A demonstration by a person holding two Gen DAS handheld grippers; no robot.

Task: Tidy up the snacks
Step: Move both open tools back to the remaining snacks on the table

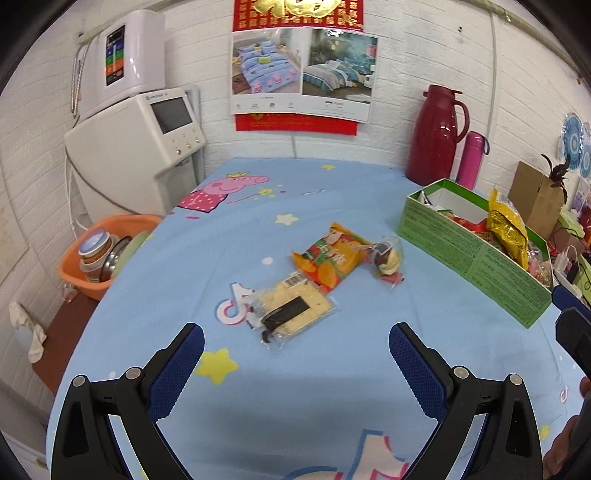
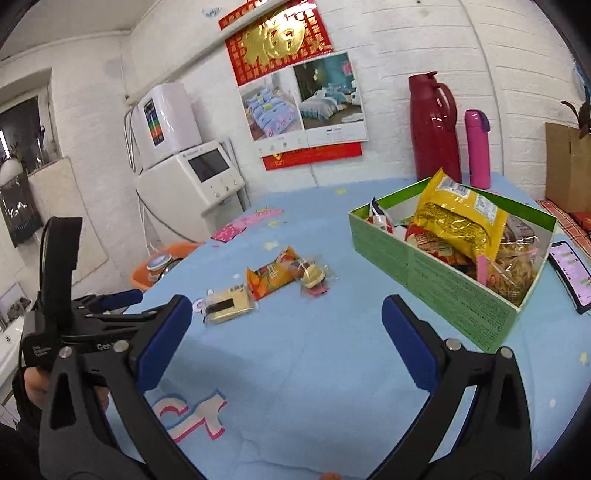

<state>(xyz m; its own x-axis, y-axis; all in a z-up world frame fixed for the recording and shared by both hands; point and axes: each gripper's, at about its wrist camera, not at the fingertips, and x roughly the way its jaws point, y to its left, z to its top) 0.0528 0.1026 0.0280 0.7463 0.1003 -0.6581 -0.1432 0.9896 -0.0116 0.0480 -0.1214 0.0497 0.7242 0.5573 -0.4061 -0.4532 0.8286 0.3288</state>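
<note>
Left gripper (image 1: 295,336) and right gripper (image 2: 286,310) both spread, empty, above blue cartoon-print tablecloth (image 1: 314,387); three loose wrapped snack packets (image 1: 325,258) beside green cardboard box (image 2: 436,280).

Left gripper body (image 2: 74,343): white lettering beginning "Gen", the rest hidden behind my right gripper.
Wall calendar (image 1: 297,13): a large gold Chinese character on red, cropped and not readable to me.
Green box (image 2: 443,288): fine black print, too small to read.
Orange snack packet (image 1: 330,254): Chinese lettering, blurred.
Tablecloth (image 1: 332,387): music-note logos, wordless.
</note>
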